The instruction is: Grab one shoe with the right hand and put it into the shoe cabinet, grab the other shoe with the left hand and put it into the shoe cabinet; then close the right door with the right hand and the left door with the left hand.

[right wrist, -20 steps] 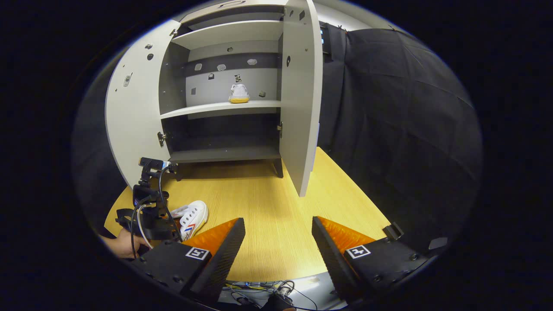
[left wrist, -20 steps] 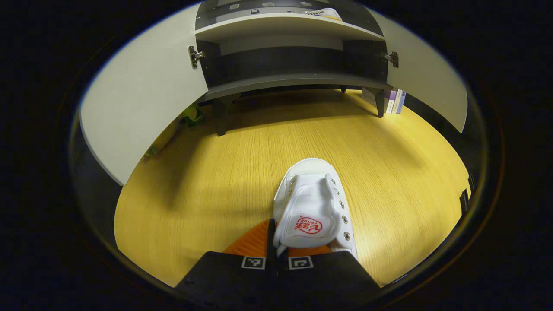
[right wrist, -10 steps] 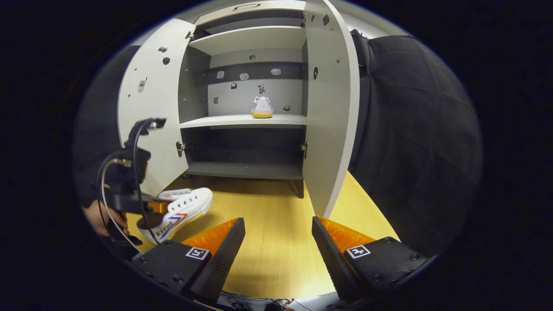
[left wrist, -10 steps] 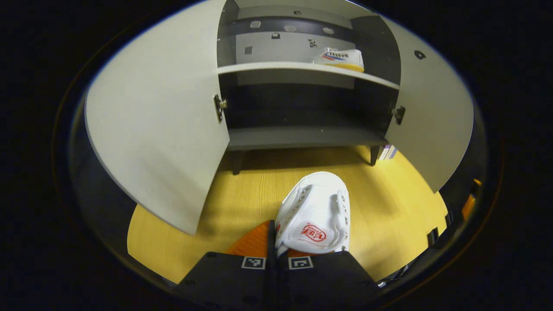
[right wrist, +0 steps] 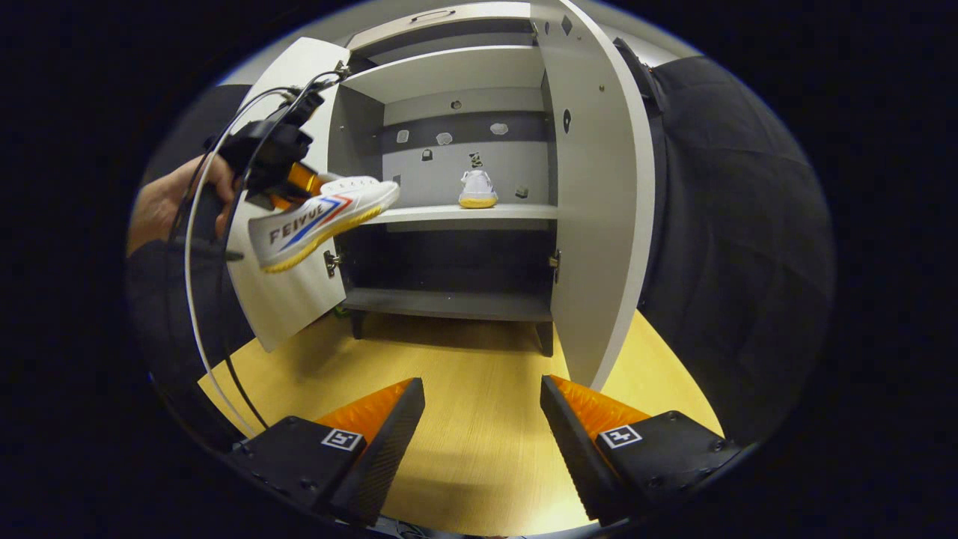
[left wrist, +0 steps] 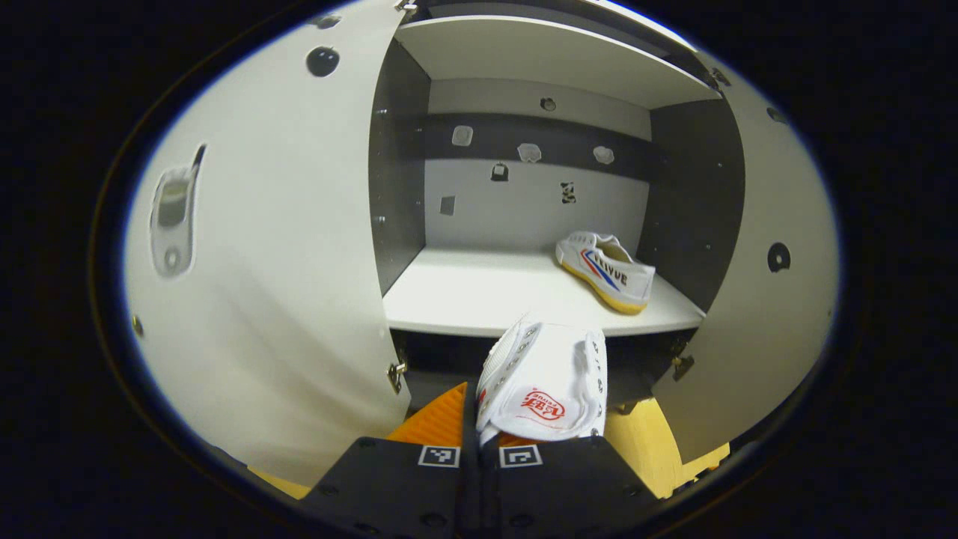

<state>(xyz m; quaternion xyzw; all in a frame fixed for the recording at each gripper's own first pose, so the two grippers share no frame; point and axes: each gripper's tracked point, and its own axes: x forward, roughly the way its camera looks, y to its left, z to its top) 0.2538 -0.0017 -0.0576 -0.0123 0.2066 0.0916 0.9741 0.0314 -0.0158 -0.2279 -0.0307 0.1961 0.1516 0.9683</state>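
My left gripper (left wrist: 479,438) is shut on a white canvas shoe (left wrist: 544,378) and holds it in the air just in front of the cabinet's middle shelf (left wrist: 479,296). In the right gripper view that same shoe (right wrist: 322,221) hangs near the open left door (right wrist: 288,299), held by the left gripper (right wrist: 288,176) in a hand (right wrist: 168,198). A second white shoe (left wrist: 605,269) lies on the right side of the shelf; it appears small as the shelved shoe (right wrist: 477,189). My right gripper (right wrist: 483,419) is open and empty over the wooden table (right wrist: 464,389).
Both cabinet doors stand open: the left door (left wrist: 254,284) with its handle (left wrist: 174,206), and the right door (right wrist: 595,224). A lower dark shelf (right wrist: 449,303) sits beneath. Black cloth (right wrist: 733,239) hangs right of the cabinet. Cables (right wrist: 202,299) trail from the left gripper.
My left gripper has lifted the shoe from near the table up to the level of the middle shelf and closer to the cabinet. The right gripper stays open, barely shifted.
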